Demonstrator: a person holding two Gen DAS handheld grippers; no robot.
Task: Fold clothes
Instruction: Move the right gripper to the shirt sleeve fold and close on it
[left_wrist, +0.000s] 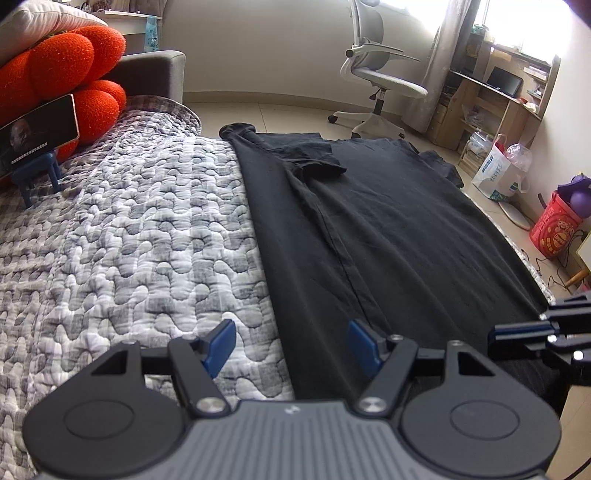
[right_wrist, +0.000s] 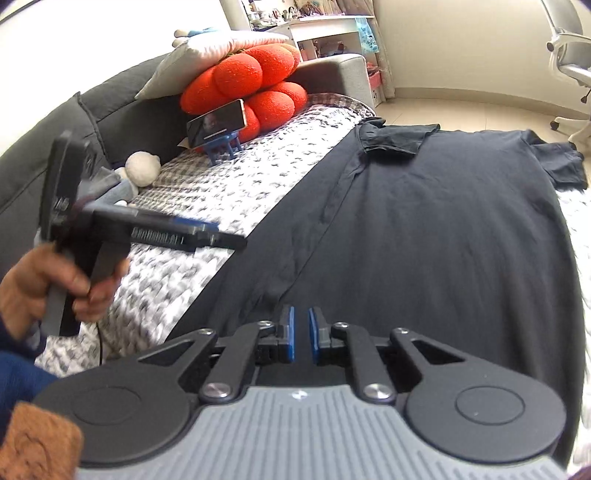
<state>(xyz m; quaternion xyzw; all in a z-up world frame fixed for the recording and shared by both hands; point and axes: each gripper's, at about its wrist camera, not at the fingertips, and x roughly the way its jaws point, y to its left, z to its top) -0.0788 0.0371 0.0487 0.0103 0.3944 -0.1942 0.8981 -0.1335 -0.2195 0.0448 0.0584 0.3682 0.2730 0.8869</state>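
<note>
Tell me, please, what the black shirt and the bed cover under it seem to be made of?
The black shirt looks like thin, matte woven or knit cloth, perhaps cotton: it lies limp, with soft creases and no shine. The bed cover looks like padded, quilted cotton in grey and white: stitching puffs it into small pillowy bumps. The exact fibre of either cannot be told.

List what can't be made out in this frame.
- Near hem of the black short-sleeved T-shirt: hidden behind both grippers' bodies.
- Right gripper: narrow gap between pads; any fabric pinched is unclear.
- Left gripper: motion-blurred in right wrist view.
- Propped phone's screen: too small.
</note>
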